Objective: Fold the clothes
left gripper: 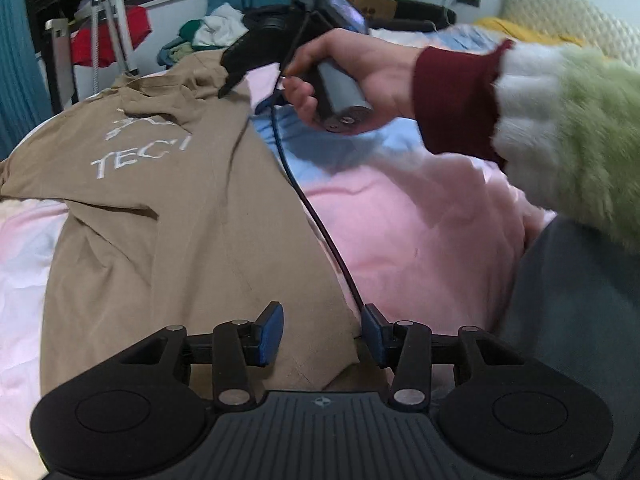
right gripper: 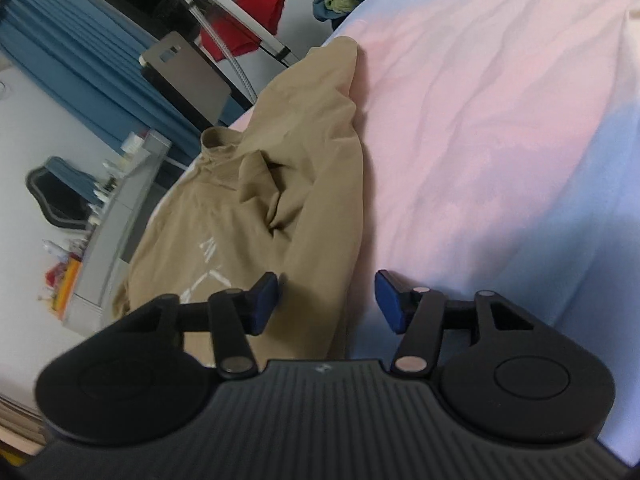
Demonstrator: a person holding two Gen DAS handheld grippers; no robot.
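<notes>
A tan T-shirt (left gripper: 160, 220) with white lettering lies spread on the pink and blue bed sheet (left gripper: 400, 220), its collar toward the far side. My left gripper (left gripper: 322, 336) hovers open over the shirt's near corner, its blue pads apart and not pressing the cloth. A hand (left gripper: 352, 68) holds my right gripper (left gripper: 229, 80) by the shirt's far shoulder. In the right wrist view the right gripper (right gripper: 326, 304) stands open above the shirt's (right gripper: 248, 208) folded sleeve edge, with sheet (right gripper: 480, 120) under its right pad.
A black cable (left gripper: 312, 216) runs across the sheet from the right gripper. A heap of clothes (left gripper: 208, 32) and a tripod (left gripper: 100, 20) stand beyond the bed. A quilted pillow (left gripper: 560, 16) lies far right. A grey-clad leg (left gripper: 580, 320) is near right. A grey shelf (right gripper: 120, 208) flanks the bed.
</notes>
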